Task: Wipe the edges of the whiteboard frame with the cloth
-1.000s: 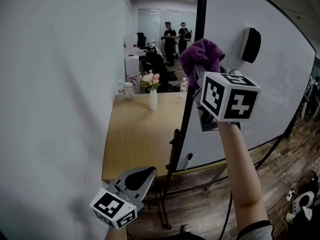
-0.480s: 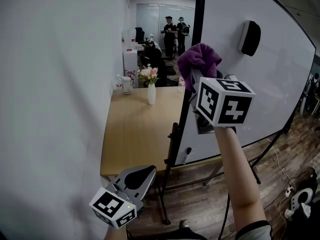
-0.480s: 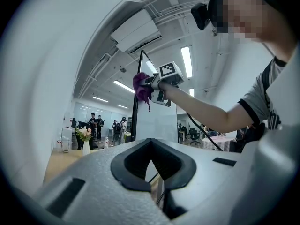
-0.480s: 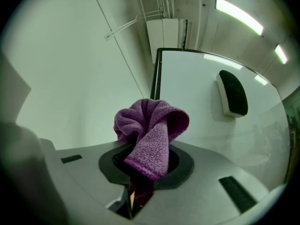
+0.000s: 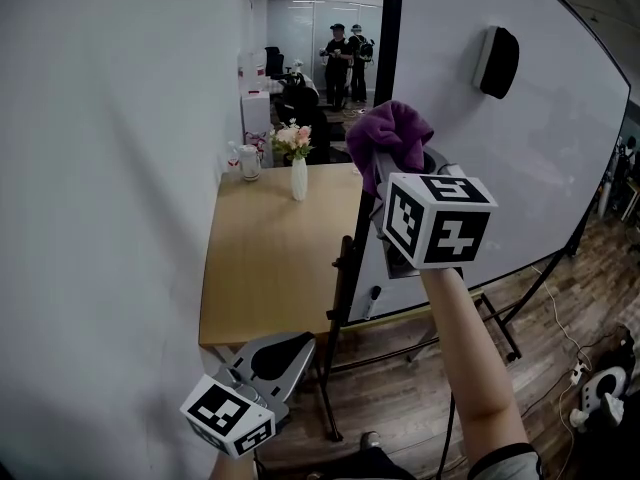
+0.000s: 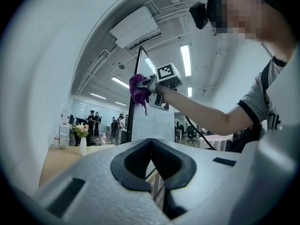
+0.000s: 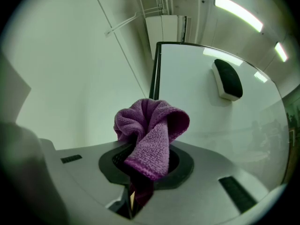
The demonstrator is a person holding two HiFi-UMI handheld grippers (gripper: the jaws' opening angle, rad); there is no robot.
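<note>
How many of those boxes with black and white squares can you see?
2. One box is on the left gripper, low by the table. The other box is on the right gripper, raised at the whiteboard frame. No more show.

Vase (image 5: 299, 179) on table (image 5: 262, 268), left of whiteboard (image 5: 530, 178)

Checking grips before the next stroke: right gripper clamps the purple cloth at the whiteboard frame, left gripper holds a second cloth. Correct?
No. The left gripper holds nothing: the left gripper view shows its jaws together and bare. The right gripper does clamp the purple cloth at the whiteboard frame.
</note>
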